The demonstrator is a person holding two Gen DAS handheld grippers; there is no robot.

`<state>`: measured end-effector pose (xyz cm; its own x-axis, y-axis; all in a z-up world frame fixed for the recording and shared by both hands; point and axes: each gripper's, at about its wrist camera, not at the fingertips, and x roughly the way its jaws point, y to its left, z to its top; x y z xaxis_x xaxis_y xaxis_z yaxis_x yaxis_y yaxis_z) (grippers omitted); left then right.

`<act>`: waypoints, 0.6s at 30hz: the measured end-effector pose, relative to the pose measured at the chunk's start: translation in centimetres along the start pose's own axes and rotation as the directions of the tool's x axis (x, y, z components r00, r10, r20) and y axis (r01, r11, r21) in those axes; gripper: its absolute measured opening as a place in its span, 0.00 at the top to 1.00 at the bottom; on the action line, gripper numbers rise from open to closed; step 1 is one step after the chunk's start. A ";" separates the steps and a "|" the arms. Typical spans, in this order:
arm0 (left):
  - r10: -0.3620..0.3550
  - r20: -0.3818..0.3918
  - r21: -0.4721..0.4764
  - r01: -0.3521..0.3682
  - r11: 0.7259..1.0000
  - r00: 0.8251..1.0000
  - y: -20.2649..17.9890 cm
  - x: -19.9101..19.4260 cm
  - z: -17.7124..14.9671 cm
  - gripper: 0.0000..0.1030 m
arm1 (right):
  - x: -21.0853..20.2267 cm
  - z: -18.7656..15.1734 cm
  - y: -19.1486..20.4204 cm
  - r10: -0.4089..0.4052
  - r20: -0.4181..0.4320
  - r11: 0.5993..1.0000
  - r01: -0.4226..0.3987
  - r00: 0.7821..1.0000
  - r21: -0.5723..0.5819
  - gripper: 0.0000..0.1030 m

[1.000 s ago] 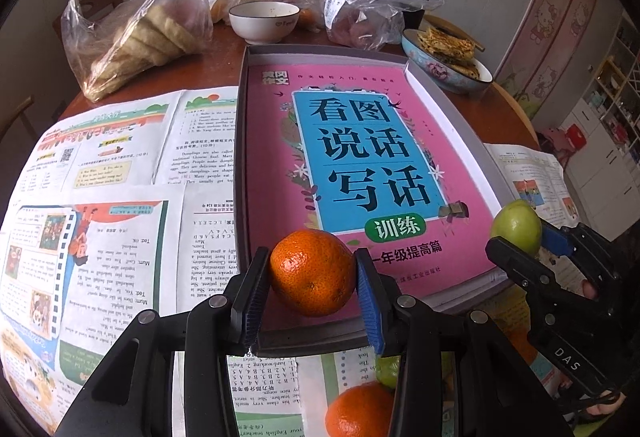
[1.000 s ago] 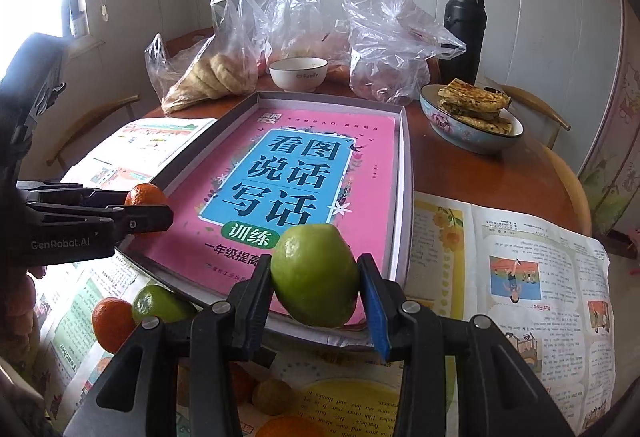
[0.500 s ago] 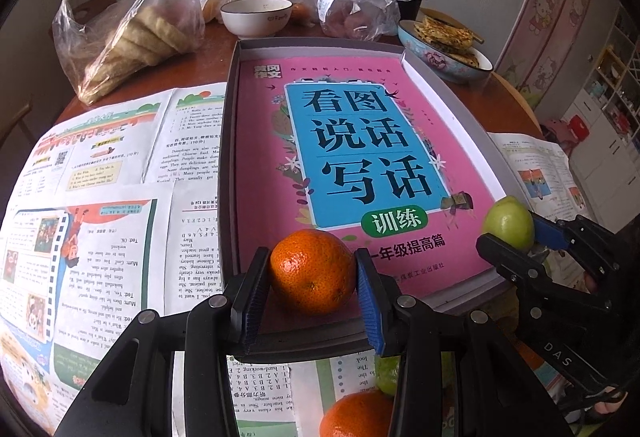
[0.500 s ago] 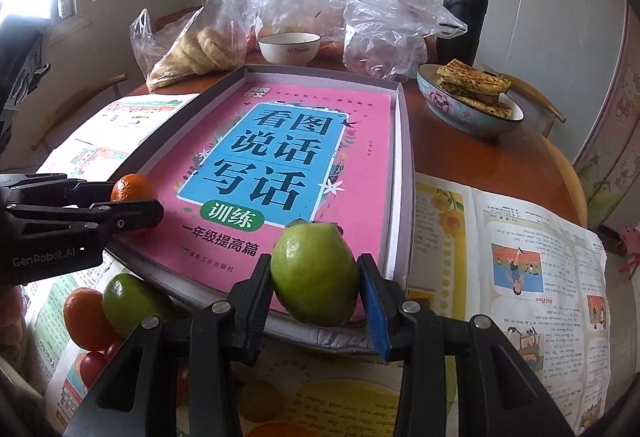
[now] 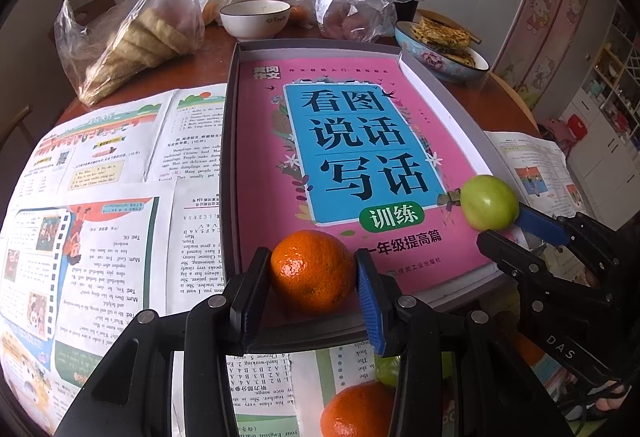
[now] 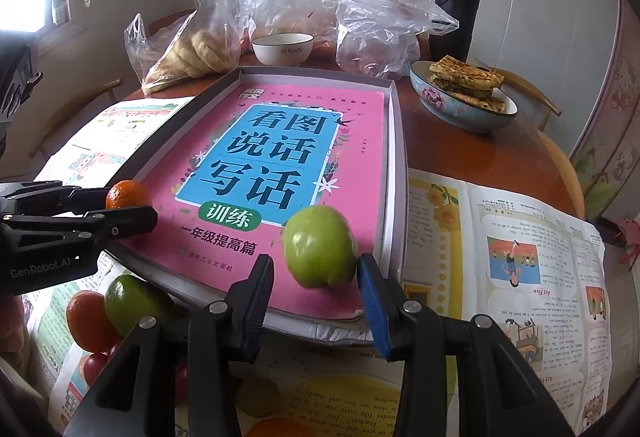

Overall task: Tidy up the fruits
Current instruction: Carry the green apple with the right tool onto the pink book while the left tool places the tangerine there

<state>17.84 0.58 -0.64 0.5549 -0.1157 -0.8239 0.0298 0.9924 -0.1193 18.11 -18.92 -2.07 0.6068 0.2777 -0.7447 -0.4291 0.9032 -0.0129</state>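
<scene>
Holding an orange in the left gripper and a green fruit, seemingly just released, between the right gripper's parted jaws over the tray, sorting has barely begun; several fruits remain on the surface.

Orange gripped over the tray
The left gripper clamps an orange above the pink book; a green fruit sits in the right gripper

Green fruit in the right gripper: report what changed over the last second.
The green fruit has slipped forward out of the right gripper, whose fingers no longer pinch it; it lies on the pink book. The left gripper still clamps the orange.
</scene>
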 end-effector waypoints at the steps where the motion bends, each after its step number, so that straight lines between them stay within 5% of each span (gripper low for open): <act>1: -0.002 0.002 -0.001 0.002 1.000 1.000 0.1 -0.1 0.0 0.58 | -0.1 0.0 0.0 -0.001 0.000 1.000 0.001 1.000 0.000 0.57; 18: -0.012 0.050 -0.016 0.013 1.000 0.999 0.7 -2.1 -0.4 0.44 | -1.4 -0.4 -0.5 0.016 0.039 0.999 -0.018 0.999 0.051 0.46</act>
<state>16.37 1.51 0.74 0.5957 -0.1257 -0.7933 0.0240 0.9900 -0.1389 17.20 -19.89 -1.35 0.6253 0.3046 -0.7184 -0.4054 0.9135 0.0345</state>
